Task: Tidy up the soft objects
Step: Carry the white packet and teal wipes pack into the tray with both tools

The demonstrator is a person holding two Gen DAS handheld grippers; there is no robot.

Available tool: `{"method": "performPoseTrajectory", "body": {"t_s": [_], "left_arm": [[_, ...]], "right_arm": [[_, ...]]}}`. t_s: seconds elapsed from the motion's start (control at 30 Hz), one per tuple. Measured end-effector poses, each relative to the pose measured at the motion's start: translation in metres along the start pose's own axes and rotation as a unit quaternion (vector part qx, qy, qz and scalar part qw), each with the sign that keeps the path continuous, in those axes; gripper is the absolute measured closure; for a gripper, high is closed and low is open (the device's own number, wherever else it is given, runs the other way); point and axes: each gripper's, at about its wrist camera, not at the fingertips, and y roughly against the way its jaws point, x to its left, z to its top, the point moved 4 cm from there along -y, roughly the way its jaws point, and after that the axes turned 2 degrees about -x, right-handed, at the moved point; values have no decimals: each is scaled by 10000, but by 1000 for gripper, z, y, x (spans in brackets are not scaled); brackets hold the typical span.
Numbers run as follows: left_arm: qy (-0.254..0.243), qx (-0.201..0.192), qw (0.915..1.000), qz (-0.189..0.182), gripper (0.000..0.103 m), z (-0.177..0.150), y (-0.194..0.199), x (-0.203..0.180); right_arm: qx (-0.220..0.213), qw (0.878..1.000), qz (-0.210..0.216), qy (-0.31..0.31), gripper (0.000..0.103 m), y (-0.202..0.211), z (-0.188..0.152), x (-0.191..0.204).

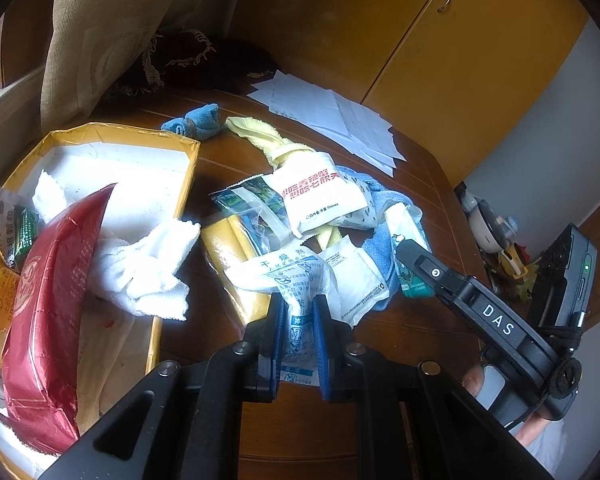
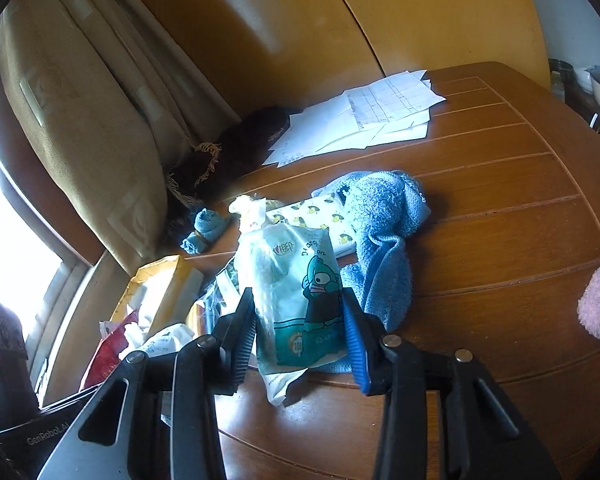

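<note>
Left hand-held gripper (image 1: 296, 320) is pinching a desiccant packet (image 1: 288, 280) while the right hand-held gripper (image 2: 300, 336) is clamping a wipes pack (image 2: 300, 296), which looks slippery enough to squirt out.

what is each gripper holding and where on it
Left gripper: white desiccant packet, pinched at its near end. Right gripper: teal cartoon pack, gripped across its lower sides.
</note>
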Motion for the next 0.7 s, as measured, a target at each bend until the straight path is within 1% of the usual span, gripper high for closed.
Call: {"method": "performPoseTrajectory", "body": {"t_s": [0.1, 0.2, 0.3, 0.33, 0.4, 0.53, 0.7], "left_arm": [[2, 1, 10000, 1, 90, 0, 0, 0], [-1, 0, 10000, -11, 90, 0, 0, 0], [7, -11, 10000, -23, 90, 0, 1, 1], [7, -16, 10000, -25, 90, 0, 1, 1], [13, -20, 10000, -33, 90, 0, 2, 1], [20, -39, 10000, -54, 90, 1, 6, 1], [12, -84, 9999, -93, 90, 1, 13, -1]], "right_arm": [[-137, 9996, 256, -43, 63, 7, 2, 3], [-154, 9994, 296, 57, 63, 8, 1, 8], [-226, 9980, 592, 67, 63, 12, 0, 13], [-247, 9979, 591, 118, 63, 14, 1, 14], [-238, 9985, 457, 185, 63, 13, 0, 16], [-246, 9977, 630, 103, 63, 15, -1, 15], [-286, 9974, 648, 127, 63, 19, -2, 16]]}}
